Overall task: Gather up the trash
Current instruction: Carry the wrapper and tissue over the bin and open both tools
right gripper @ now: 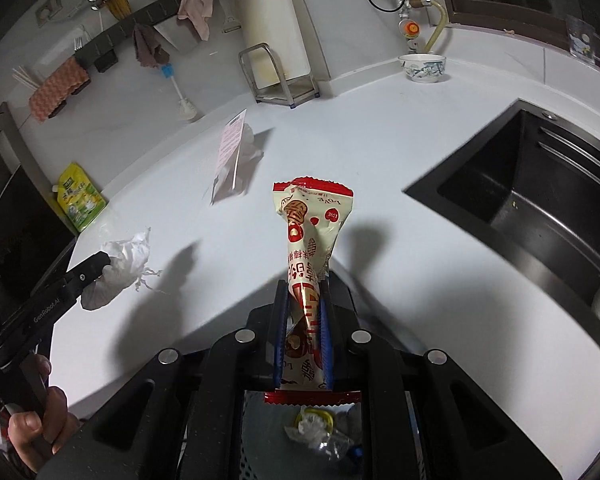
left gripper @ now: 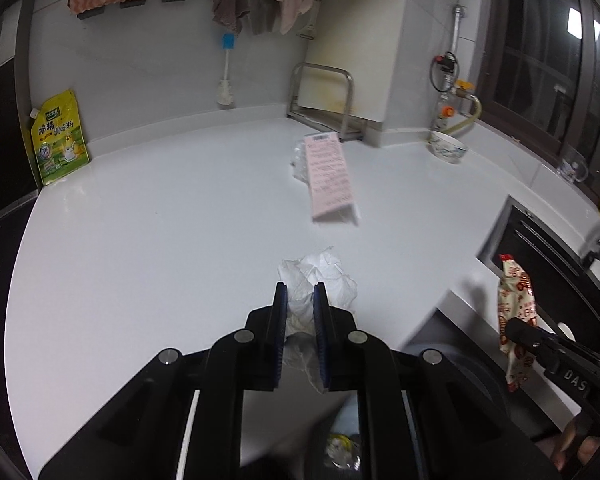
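Left wrist view
- Left gripper: jaws drawn close together, clamped on a crumpled white tissue; the blue pads press it from both sides.
- Tissue: bunches out past the fingertips above the white counter and trails down between the fingers toward the camera.
- Pink receipt: lies further back on the counter, folded into a low tent, with a clear plastic scrap touching its left edge.
- Right gripper: seen at the right edge, closed on a cream-and-red snack wrapper that sticks out above and below its tip.
- Bin: below the left gripper, partly hidden by it; some scraps show inside.
- Background: yellow seasoning pouch standing at the left wall, patterned bowl near the far right corner.

Right wrist view
- Right gripper: jaws nearly together, pinching the snack wrapper at its lower half.
- Snack wrapper: stands upright out of the fingers, its serrated red end on top; the other red end hangs behind the pads.
- Bin: directly under the gripper, with plastic scraps in it.
- Left gripper: at the left, held by a hand, tip closed on the tissue.
- Sink: dark basin to the right, set in the counter.
- Receipt: well behind the wrapper, beside the plastic scrap.
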Motion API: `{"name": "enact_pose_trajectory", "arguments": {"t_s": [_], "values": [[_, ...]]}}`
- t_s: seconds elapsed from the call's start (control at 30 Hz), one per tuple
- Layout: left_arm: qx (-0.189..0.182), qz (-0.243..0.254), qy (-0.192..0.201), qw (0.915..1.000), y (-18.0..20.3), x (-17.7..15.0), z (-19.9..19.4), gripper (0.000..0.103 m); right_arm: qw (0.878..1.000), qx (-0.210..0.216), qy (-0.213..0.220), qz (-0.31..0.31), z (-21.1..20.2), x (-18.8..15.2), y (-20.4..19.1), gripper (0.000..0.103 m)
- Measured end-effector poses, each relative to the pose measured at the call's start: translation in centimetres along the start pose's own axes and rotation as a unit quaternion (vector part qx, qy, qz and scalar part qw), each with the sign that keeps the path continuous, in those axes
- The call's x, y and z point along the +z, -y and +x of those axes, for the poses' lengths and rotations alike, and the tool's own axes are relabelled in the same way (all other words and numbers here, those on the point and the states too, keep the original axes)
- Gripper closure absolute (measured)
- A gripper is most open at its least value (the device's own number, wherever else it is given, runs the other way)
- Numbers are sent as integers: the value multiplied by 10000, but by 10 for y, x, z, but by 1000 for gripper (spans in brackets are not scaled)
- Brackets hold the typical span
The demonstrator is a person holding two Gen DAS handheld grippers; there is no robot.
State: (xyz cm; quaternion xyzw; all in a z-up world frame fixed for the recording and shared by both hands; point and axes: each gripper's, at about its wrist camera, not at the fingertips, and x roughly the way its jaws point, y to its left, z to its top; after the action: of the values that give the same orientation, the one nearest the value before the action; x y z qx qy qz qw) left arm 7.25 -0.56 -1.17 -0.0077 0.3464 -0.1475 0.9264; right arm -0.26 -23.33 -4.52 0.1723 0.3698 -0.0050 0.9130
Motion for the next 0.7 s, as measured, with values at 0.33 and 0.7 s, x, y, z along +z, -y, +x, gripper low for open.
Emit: {"name": "enact_pose_trajectory", "arguments": {"t_s": [0.33,0.7], "values": [[-339,456,-94,9983,52,-49,-50,89,9998,-30,-156,-89,-47,-74,19,89],[-295,793,-473,9953,86,-98,-45,89,9987,-11,-498,-108,-40,-117,32,89]]}}
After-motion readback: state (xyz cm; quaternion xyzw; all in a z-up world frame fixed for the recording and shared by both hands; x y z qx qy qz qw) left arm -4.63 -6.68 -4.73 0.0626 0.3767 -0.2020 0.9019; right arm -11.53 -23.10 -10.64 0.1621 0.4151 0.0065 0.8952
